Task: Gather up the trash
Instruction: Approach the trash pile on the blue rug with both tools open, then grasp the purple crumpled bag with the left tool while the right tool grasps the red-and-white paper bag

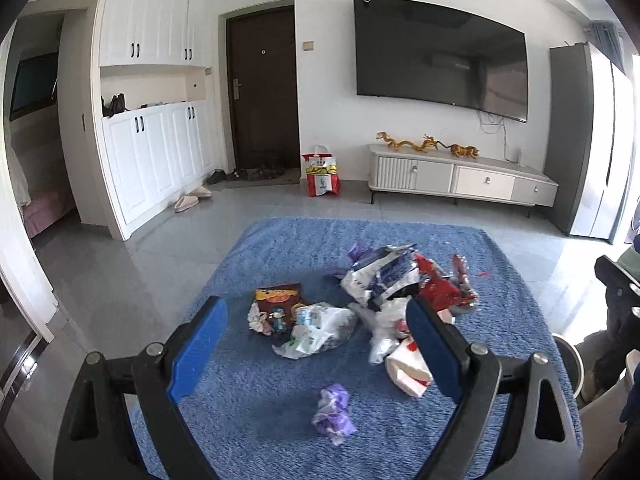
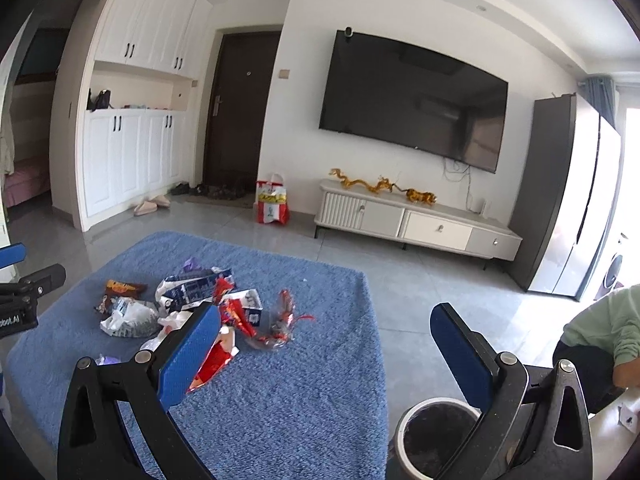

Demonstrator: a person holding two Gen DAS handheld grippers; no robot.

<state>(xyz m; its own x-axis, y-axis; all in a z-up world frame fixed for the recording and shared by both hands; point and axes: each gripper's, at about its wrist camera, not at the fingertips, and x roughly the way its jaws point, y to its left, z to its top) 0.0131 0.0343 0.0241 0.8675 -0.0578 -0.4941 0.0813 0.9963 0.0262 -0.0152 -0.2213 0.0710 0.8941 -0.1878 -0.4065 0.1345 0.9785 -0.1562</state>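
A pile of trash lies on a blue rug (image 1: 280,400): a white plastic bag (image 1: 320,328), a brown snack packet (image 1: 278,296), a blue-white carton wrapper (image 1: 384,276), red wrappers (image 1: 440,292) and a purple crumpled wrapper (image 1: 334,408). My left gripper (image 1: 316,320) is open and empty above the pile. My right gripper (image 2: 328,324) is open and empty, over the rug's right edge (image 2: 280,400), with the pile (image 2: 192,300) to its left. A round bin (image 2: 436,436) with a dark liner stands on the floor below its right finger.
A TV cabinet (image 1: 460,176) stands at the far wall under a wall TV (image 1: 440,56). A red-white shopping bag (image 1: 322,178) sits by the door. A fridge (image 2: 568,200) is at right. A person in green (image 2: 600,328) sits at right.
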